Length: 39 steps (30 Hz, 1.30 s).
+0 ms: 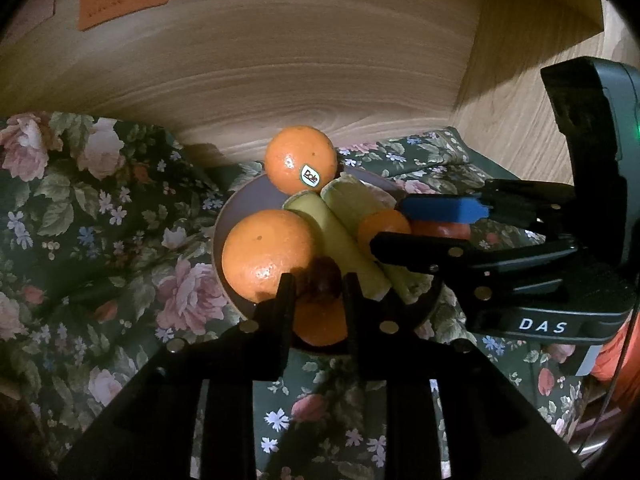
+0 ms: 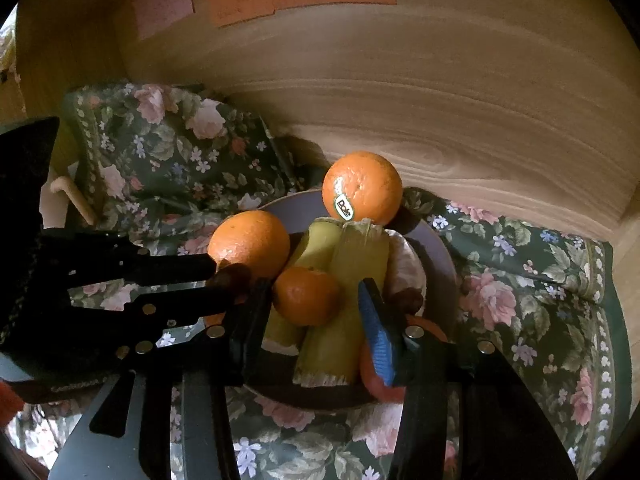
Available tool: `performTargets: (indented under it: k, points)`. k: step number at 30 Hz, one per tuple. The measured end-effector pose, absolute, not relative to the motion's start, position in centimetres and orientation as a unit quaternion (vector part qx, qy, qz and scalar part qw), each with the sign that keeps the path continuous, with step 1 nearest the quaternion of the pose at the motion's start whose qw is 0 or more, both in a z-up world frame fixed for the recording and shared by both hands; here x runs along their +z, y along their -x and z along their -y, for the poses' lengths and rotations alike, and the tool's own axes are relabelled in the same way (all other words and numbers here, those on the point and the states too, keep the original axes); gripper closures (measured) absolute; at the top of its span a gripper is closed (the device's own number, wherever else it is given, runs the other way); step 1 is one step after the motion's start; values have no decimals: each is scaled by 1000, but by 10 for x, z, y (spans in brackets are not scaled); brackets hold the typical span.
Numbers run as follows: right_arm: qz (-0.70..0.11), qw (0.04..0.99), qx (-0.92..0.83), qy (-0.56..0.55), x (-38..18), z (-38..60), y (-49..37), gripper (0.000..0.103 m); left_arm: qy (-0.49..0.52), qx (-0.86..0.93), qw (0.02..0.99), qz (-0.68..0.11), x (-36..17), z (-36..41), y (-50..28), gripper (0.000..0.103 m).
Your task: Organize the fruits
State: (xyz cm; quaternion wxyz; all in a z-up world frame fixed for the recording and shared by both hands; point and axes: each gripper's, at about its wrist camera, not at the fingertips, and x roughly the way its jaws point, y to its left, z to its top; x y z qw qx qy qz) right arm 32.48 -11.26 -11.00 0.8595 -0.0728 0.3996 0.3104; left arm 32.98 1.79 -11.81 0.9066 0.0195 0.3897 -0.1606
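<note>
A plate (image 2: pixel 442 268) at frame centre already holds 3 oranges and 2 bananas (image 2: pixel 344 300), so sorting looks nearly done; left gripper (image 1: pixel 316 286) jaws narrow around a brown fruit (image 1: pixel 322 276), right gripper (image 2: pixel 316 312) jaws part-open, empty.

Wooden wall (image 1: pixel 320 72) blocks behind the crowded plate (image 1: pixel 248 196); left cloth (image 1: pixel 100 208) free.

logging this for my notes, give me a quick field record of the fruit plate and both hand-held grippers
plate: on floral cloth
stickered orange: far edge of plate
plain orange: beside left hand-held gripper
small mandarin: against pale green stalks
left hand-held gripper: dark brown fruit between fingers, grip unclear
right hand-held gripper: open, mandarin between fingers
</note>
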Motion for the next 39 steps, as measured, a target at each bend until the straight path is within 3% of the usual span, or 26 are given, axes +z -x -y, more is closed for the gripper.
performTargets:
  k: [15, 29, 37, 39]
  points:
    - [-378, 872, 304, 73, -96, 120, -309, 61, -5, -156, 919, -361, -97, -25, -308, 79]
    - [-198, 944, 262, 22, 14, 166, -207, 61, -17, -75, 984, -160, 0, -20, -193, 79]
    - [-120, 964, 237, -11, 46, 188, -145, 50, -14, -56, 995, -86, 27, -8, -123, 62]
    - [-110, 966, 232, -12, 49, 189, -135, 45, -14, -50, 996, -74, 31, -7, -110, 45]
